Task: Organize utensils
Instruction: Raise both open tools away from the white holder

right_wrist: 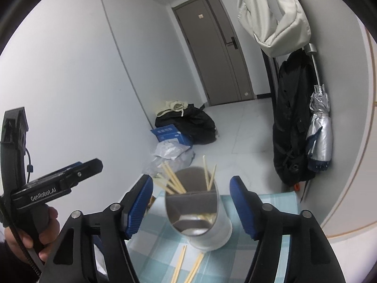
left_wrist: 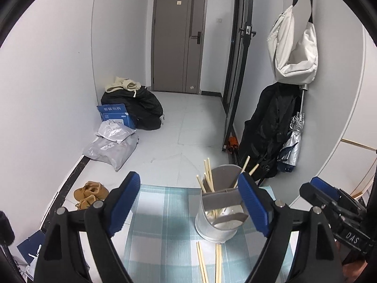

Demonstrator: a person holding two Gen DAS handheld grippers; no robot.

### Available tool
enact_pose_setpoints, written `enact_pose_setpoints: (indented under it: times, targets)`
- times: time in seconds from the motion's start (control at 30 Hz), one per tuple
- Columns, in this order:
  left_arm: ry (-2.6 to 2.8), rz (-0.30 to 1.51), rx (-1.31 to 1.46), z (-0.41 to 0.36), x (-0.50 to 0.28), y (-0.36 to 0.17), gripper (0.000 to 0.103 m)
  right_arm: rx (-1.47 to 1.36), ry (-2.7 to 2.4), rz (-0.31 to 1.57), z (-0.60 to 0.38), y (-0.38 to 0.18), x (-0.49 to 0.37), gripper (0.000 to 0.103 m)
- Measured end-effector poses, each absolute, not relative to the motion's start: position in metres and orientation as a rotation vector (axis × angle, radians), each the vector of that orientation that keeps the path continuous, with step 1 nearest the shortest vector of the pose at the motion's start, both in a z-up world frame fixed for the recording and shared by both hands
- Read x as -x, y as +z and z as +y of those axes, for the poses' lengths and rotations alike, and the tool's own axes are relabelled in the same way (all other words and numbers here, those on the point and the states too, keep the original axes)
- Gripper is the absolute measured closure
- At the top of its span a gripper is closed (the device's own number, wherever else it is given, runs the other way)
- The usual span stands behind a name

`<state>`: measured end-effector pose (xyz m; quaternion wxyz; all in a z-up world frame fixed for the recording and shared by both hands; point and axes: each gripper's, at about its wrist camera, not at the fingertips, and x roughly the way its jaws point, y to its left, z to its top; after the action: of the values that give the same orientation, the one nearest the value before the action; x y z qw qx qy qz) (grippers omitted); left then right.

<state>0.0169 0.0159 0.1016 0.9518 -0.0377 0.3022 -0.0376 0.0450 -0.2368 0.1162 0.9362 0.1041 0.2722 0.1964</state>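
Note:
A round metal utensil holder (left_wrist: 218,221) with a grey divider stands on a blue checked tablecloth (left_wrist: 162,231). Several wooden chopsticks (left_wrist: 207,176) stand in its far compartment. More chopsticks (left_wrist: 202,264) lie loose on the cloth in front of it. My left gripper (left_wrist: 188,202) is open and empty, hovering just before the holder. My right gripper (right_wrist: 192,205) is open and empty, with the holder (right_wrist: 205,224) between its fingers' line of sight. Loose chopsticks (right_wrist: 188,266) lie below it. The right gripper also shows at the right in the left wrist view (left_wrist: 334,202).
The table's far edge drops to a tiled floor with parcels (left_wrist: 113,143), a blue box (left_wrist: 115,115), a black bag (left_wrist: 139,106) and shoes (left_wrist: 88,194). A black coat (left_wrist: 266,132), an umbrella (left_wrist: 292,143) and a white bag (left_wrist: 294,47) hang on the right wall.

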Motion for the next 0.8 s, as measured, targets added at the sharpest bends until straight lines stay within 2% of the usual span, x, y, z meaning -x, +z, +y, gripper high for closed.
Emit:
enact_pose_setpoints:
  times: [0.07,0.13,0.23,0.4,0.8]
  targets:
    - [-0.059,0.598,0.070,0.015,-0.008,0.100,0.021,-0.210,0.383,0.546,-0.238,0.114,-0.036,0.032]
    - [-0.053,0.583,0.081,0.016,0.001,0.098,0.015,-0.199,0.372,0.526,-0.239,0.111,-0.024,0.026]
    - [-0.047,0.558,0.085,0.017,0.013,0.092,0.011,-0.186,0.367,0.520,-0.239,0.105,-0.013,0.020]
    - [-0.048,0.565,0.071,0.016,0.019,0.077,0.011,-0.155,0.357,0.531,-0.235,0.086,0.000,0.017]
    - [-0.010,0.594,0.092,0.025,0.019,0.034,0.011,-0.145,0.315,0.598,-0.243,0.048,0.006,0.016]
